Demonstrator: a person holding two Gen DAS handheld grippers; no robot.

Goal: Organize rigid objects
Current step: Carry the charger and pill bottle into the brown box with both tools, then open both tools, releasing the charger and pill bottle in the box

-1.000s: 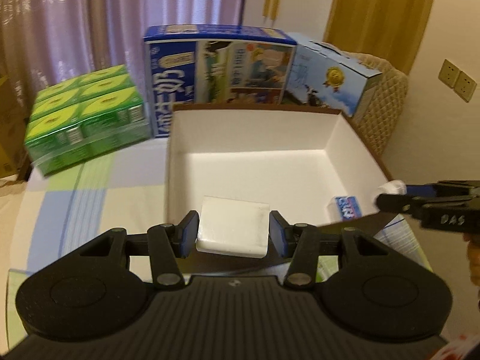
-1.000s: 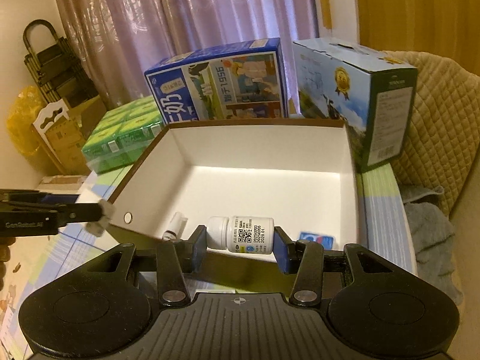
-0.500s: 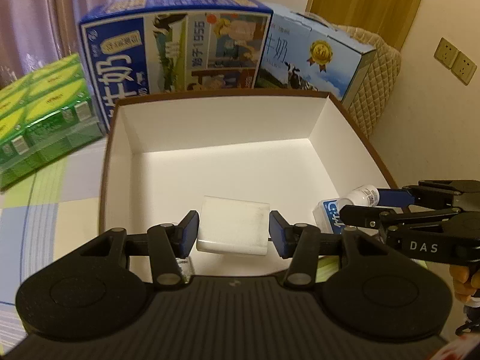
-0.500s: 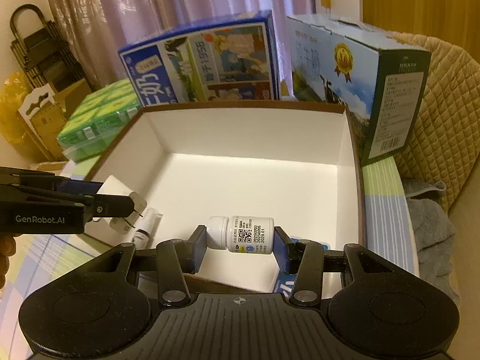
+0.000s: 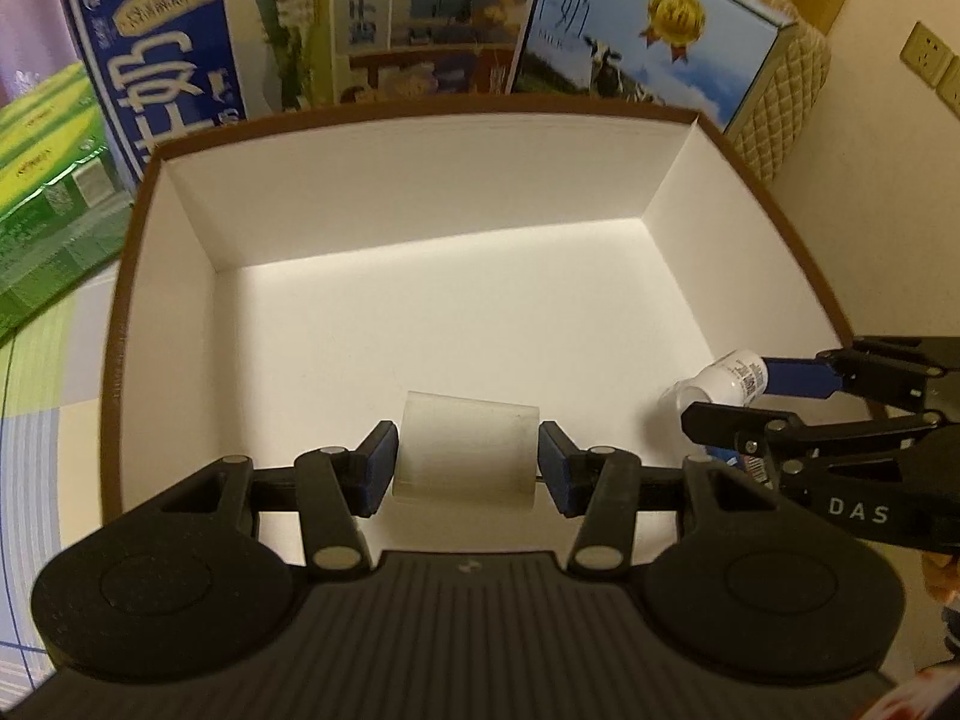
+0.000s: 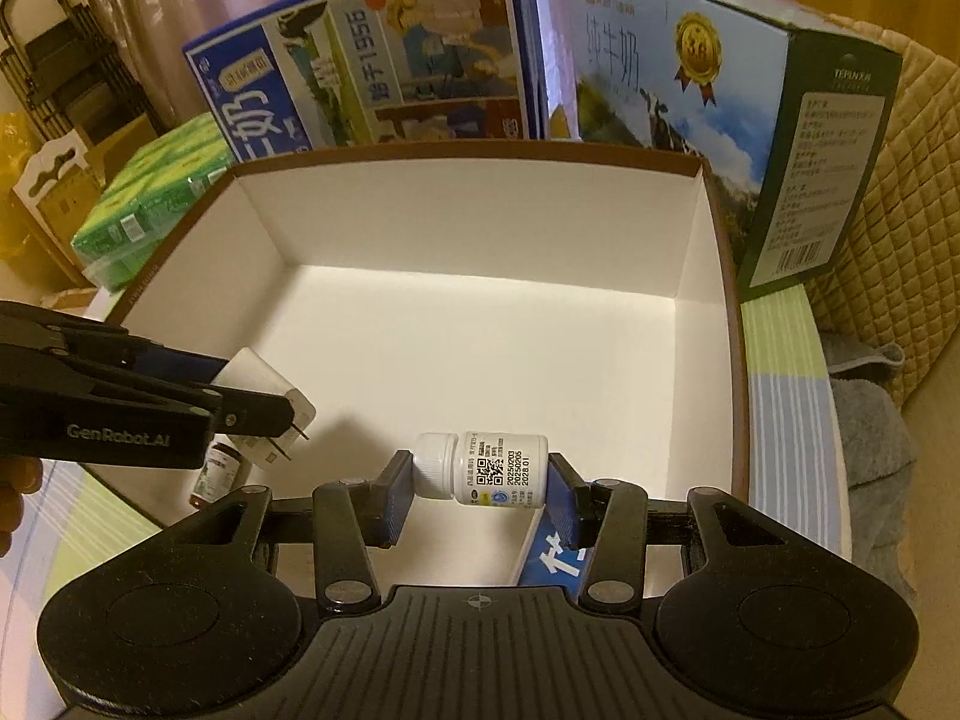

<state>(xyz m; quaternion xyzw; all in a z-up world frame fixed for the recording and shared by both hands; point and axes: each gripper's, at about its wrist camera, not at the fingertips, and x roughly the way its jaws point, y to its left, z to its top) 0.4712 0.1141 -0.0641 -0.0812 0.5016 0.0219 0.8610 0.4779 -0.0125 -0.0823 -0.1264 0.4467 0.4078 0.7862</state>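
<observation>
Leftmost, green shrink-wrapped drink cartons (image 6: 153, 204), well outside the work. Next, left gripper (image 5: 467, 468) pinching a white plug-in charger (image 5: 465, 453) across its flat sides, held over the near left part of the brown-rimmed white box (image 5: 420, 180); seen from the right wrist, two metal prongs poking out past the pads toward the box floor. Judged light, stiff and smooth-skinned, so likely to slide if squeezed loosely; best taken on the broad flat faces as now, never on the prongs, which would bend or twist in the grip. Below that gripper, outside the box's near wall, a small brown-capped vial (image 6: 216, 474) lying on the striped tablecloth (image 6: 786, 420), not yet packed. Further right, right gripper (image 6: 480, 483) clamped end to end on a white pill bottle (image 6: 483, 468), cap against one pad and base against the other, lying sideways over the near right part of the box. Judged light, rigid plastic, round and slick; held lengthwise to stop rolling, though prone to roll once set down on its side. Under it, a blue-and-white flat pack (image 6: 552, 558) at the near wall, only partly visible. Behind the box, two tall milk cartons (image 6: 384, 66), untouched. Box floor otherwise bare; both items apparently about to be lowered in.
</observation>
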